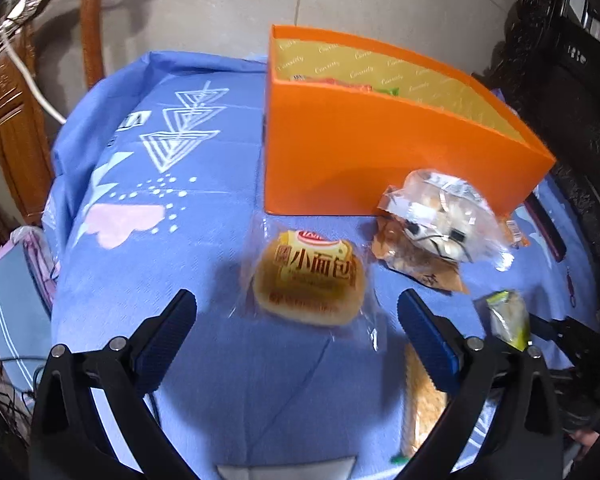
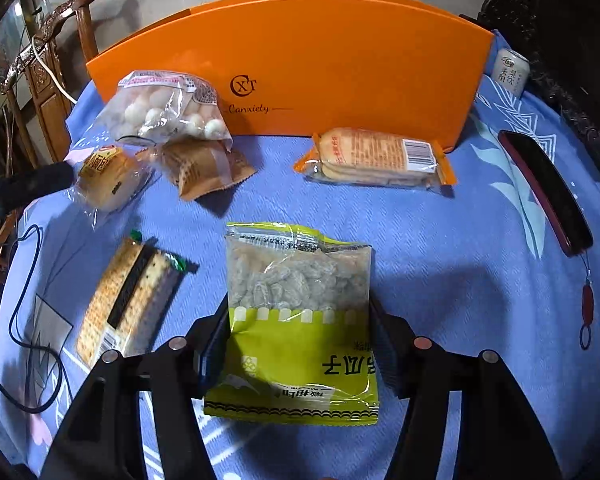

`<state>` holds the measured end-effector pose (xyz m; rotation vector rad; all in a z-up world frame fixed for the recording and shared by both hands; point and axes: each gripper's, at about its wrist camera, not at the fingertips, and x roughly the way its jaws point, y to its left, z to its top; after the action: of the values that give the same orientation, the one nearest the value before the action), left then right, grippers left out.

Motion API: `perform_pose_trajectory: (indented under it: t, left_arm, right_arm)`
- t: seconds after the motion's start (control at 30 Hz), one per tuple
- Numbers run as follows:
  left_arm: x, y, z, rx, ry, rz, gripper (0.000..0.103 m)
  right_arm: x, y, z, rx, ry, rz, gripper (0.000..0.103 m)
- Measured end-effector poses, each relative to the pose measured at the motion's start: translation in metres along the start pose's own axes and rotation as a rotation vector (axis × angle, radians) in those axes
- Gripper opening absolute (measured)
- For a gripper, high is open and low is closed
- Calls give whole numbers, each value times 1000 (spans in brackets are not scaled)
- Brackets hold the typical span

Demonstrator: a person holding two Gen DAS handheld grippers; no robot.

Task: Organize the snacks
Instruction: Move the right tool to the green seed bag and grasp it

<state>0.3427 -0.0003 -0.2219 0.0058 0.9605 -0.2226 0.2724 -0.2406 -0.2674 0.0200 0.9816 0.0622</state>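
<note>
An orange box [image 1: 380, 152] stands on the blue cloth; it also shows in the right wrist view [image 2: 300, 68] and holds a few snacks. My left gripper [image 1: 296, 312] is open, its fingers on either side of a wrapped small bread bun [image 1: 308, 280], just short of it. My right gripper [image 2: 298, 332] is shut on a green-and-clear bag of seeds [image 2: 296, 308], which also shows in the left wrist view [image 1: 508, 320]. The bun shows at the left in the right wrist view [image 2: 104, 180].
On the cloth lie a clear bag of white balls [image 2: 168, 108], a brown snack pack [image 2: 204, 168], an orange-edged biscuit pack [image 2: 376, 156], a cracker pack [image 2: 128, 300], a dark phone [image 2: 548, 188] and a can [image 2: 510, 72]. A wooden chair [image 1: 16, 92] stands left.
</note>
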Motion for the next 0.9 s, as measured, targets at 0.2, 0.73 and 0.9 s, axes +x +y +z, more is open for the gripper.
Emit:
perform_pose_trajectory:
  t: [0.2,0.73,0.9]
  left_arm:
    - [35,-6,8,51,51,19,99]
    - [48,-26,-2,109,33,38,52]
    - [40,-16,-5,48,31,-2,47]
  right_arm:
    - [-2,0,-1,19,4,12,63]
    - [1,-4,1,30,3,14,63]
    - [0,-4,0,34,5,13,63]
